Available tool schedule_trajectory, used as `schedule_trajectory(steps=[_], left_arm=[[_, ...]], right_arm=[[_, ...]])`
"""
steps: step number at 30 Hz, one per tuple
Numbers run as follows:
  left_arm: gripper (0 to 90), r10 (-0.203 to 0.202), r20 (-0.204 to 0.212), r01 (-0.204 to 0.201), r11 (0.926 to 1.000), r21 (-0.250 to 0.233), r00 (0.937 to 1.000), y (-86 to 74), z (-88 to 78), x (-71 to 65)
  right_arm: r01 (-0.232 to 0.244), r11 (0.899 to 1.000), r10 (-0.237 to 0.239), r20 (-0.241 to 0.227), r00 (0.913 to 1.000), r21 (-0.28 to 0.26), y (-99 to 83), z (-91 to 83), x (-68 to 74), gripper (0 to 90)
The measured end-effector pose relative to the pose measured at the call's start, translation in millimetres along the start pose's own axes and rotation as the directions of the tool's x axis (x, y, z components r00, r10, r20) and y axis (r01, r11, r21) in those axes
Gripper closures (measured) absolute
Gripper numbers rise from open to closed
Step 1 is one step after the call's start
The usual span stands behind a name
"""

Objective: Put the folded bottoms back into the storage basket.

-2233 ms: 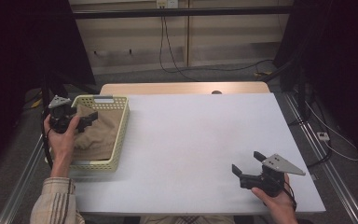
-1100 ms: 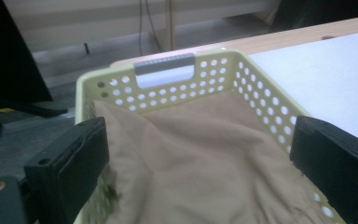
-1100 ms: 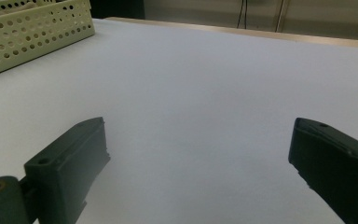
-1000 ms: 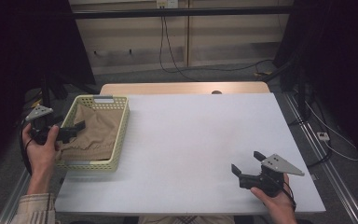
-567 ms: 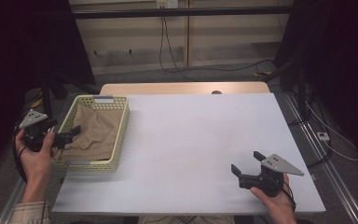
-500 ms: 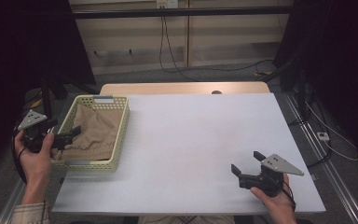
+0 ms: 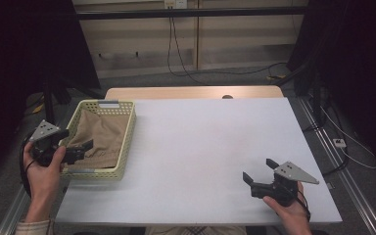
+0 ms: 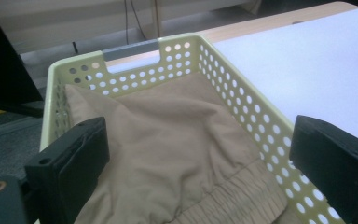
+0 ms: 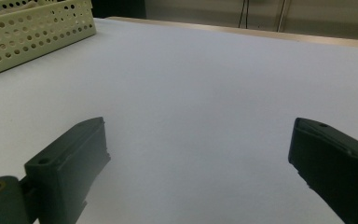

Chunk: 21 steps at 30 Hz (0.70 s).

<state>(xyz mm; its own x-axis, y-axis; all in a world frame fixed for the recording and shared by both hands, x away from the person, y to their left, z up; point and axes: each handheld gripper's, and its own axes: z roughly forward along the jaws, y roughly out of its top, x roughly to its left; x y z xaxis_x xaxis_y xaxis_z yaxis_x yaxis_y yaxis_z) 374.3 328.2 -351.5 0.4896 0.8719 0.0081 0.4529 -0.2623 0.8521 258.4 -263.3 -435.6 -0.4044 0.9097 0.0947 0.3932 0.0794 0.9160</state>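
A pale yellow perforated basket (image 7: 128,128) stands at the table's left edge with a tan cloth (image 7: 100,137) bunched inside it. My left gripper (image 7: 81,151) is held at the basket's near left corner, open, its jaws pointing over the rim with nothing between them. In the left gripper view the cloth (image 8: 168,121) with its elastic hem lies in the basket (image 8: 130,46) beyond the open left gripper (image 8: 198,140). My right gripper (image 7: 258,170) hovers low over the table's near right part, open and empty. The right gripper view shows the right gripper (image 9: 198,140) above bare white tabletop (image 9: 214,70), with the basket's corner (image 9: 28,28) at far left.
The white table (image 7: 200,147) has a wooden strip (image 7: 191,93) along its far edge. Metal rails run beside it on both sides. Cables (image 7: 274,73) lie on the floor behind, and dark panels stand left and right.
My left gripper has moved from above the basket leftward and nearer the person, to the basket's near left corner. The right gripper has stayed put.
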Motion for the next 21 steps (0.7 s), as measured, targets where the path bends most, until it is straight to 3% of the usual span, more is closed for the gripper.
schedule_trajectory(steps=[2, 10, 12, 21], left_arm=[[4.9, -0.005, 0.002, 0.005, 1.0000, 0.001, 1.0000, -0.7, -0.6, -1.8], [4.9, 0.039, 0.032, -0.039, 0.9992, 0.007, 0.9987, -2.3, -1.0, -19.0], [4.9, 0.036, 0.049, -0.036, 0.9993, 0.004, 0.9982, -2.8, 0.6, -22.0], [4.8, 0.036, 0.053, -0.035, 0.9991, -0.024, 0.9979, -1.2, 3.9, -38.1]], right_arm=[[0.002, 1.000, -0.002, 0.000, 1.0000, -0.002, 0.1, 0.0, 0.0, 4.4], [0.007, 1.000, -0.007, 0.000, 1.0000, -0.002, 0.0, 0.4, -0.1, 4.4], [0.008, 1.000, -0.008, -0.001, 1.0000, -0.001, 0.0, 0.4, -0.1, 4.4], [0.007, 1.000, -0.007, -0.003, 1.0000, -0.002, 0.0, 0.3, -0.1, 4.4]])
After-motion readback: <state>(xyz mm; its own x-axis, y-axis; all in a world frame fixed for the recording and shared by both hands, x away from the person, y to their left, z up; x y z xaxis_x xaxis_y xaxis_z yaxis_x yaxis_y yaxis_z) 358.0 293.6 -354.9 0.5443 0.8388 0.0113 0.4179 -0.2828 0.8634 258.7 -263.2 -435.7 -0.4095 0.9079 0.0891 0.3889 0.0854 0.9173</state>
